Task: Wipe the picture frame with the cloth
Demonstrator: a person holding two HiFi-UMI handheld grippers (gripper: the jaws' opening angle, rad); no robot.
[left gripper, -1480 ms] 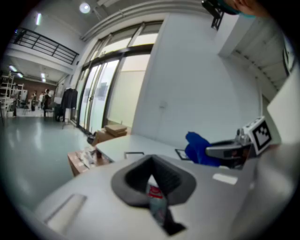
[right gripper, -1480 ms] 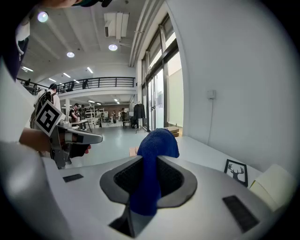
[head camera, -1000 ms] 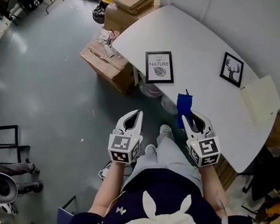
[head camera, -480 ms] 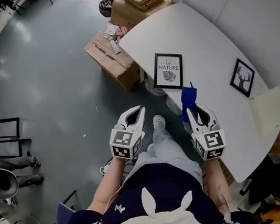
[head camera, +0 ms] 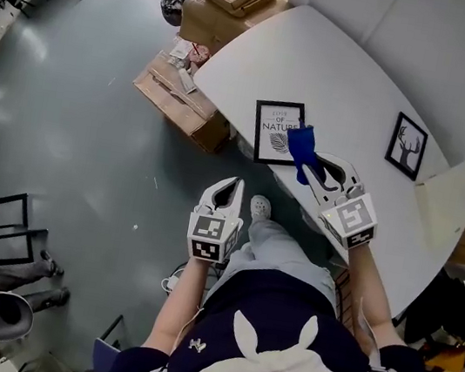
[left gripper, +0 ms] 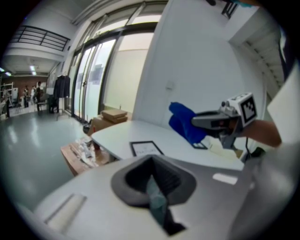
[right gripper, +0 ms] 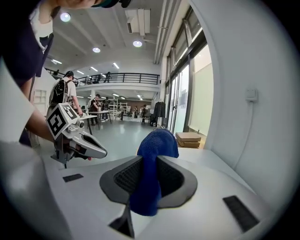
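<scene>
Approaching to wipe. Pinching cloth (head camera: 298,147) in right gripper (head camera: 310,167), above frame (head camera: 270,131) flat near table (head camera: 347,81) edge. Holding left gripper (head camera: 227,190) pressed together, empty, off table. Next, likely: lower cloth onto frame, sweep lightly.

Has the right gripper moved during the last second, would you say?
Yes: the right gripper carried its cloth toward the nearer picture frame, now overlapping its right edge.

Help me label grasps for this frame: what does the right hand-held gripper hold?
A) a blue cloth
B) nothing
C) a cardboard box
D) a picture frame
A: in the right gripper view, the right hand-held gripper has its jaws pinched on the blue cloth.
</scene>
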